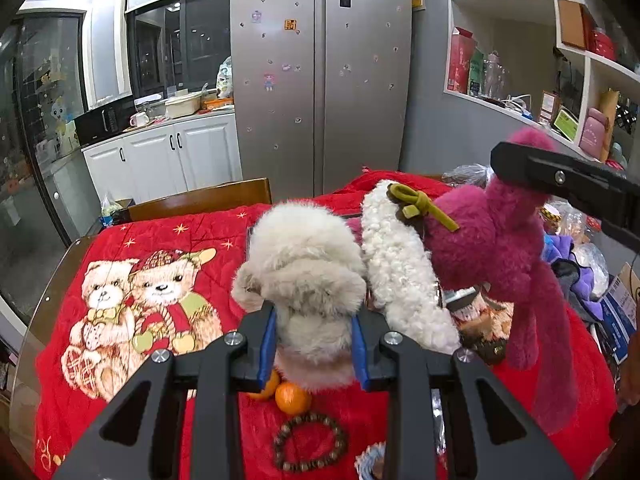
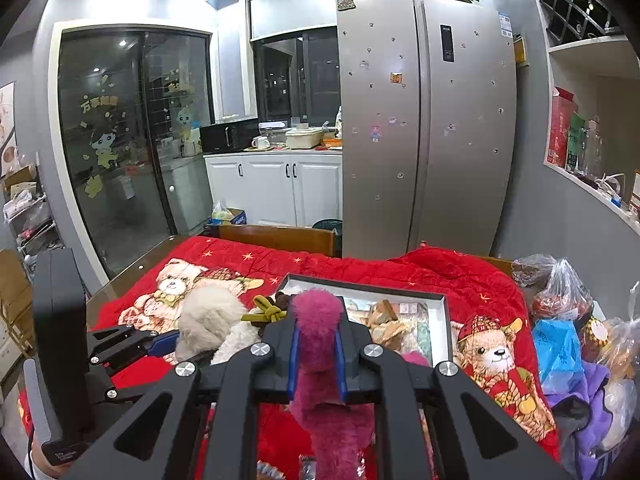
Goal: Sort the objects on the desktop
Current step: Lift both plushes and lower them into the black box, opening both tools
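My left gripper (image 1: 314, 344) is shut on a fluffy grey-white plush toy (image 1: 304, 272) and holds it above the red blanket (image 1: 168, 240). My right gripper (image 2: 318, 360) is shut on a magenta plush toy (image 2: 320, 344), which hangs in the air; in the left wrist view the magenta toy (image 1: 492, 248) is at the right with the right gripper's finger (image 1: 560, 178) on its top. A curly white plush (image 1: 400, 276) with an olive bow (image 1: 420, 204) sits between the two toys. Two oranges (image 1: 293, 398) and a bead bracelet (image 1: 310, 442) lie on the blanket below.
An open shallow box (image 2: 440, 320) with assorted items lies on the blanket behind the toys. Plastic bags (image 2: 560, 300) and purple cloth (image 2: 592, 400) crowd the table's right side. A wooden chair back (image 2: 276, 238) stands at the far edge, a fridge (image 2: 424, 128) beyond.
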Action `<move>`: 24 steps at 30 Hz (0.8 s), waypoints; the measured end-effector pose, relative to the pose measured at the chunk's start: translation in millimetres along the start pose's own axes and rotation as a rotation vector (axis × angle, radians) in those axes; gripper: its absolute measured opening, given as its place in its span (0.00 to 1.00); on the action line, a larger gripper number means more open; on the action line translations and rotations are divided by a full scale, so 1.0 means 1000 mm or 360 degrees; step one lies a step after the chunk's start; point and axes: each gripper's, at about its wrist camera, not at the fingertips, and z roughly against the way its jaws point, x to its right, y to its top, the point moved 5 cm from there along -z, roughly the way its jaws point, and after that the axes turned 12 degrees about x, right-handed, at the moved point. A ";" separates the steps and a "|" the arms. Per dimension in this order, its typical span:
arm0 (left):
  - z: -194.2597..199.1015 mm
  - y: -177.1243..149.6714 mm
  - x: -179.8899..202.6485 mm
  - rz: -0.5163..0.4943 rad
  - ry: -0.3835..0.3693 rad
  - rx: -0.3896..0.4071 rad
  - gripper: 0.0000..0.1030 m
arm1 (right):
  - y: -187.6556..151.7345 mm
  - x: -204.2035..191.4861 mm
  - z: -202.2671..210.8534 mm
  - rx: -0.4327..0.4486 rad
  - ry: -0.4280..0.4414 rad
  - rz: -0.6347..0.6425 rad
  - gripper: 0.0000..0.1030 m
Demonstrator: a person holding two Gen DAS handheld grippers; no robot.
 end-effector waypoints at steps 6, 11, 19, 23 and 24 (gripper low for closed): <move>-0.041 0.014 -0.003 -0.0014 0.0015 -0.0025 0.30 | 0.006 0.014 -0.031 -0.0026 -0.0022 0.0007 0.13; -0.084 0.020 -0.006 0.0000 0.0018 -0.0062 0.30 | 0.008 0.028 -0.063 -0.0055 -0.0023 0.0010 0.13; -0.147 0.008 -0.020 0.0054 0.0075 -0.0107 0.30 | 0.002 0.051 -0.127 -0.0135 -0.0034 0.0011 0.13; -0.160 -0.005 -0.034 0.0071 0.0144 -0.0131 0.30 | -0.005 0.054 -0.155 -0.0187 -0.0025 0.0012 0.13; -0.161 -0.006 -0.035 0.0059 0.0155 -0.0130 0.30 | -0.008 0.053 -0.159 -0.0195 -0.0019 0.0010 0.13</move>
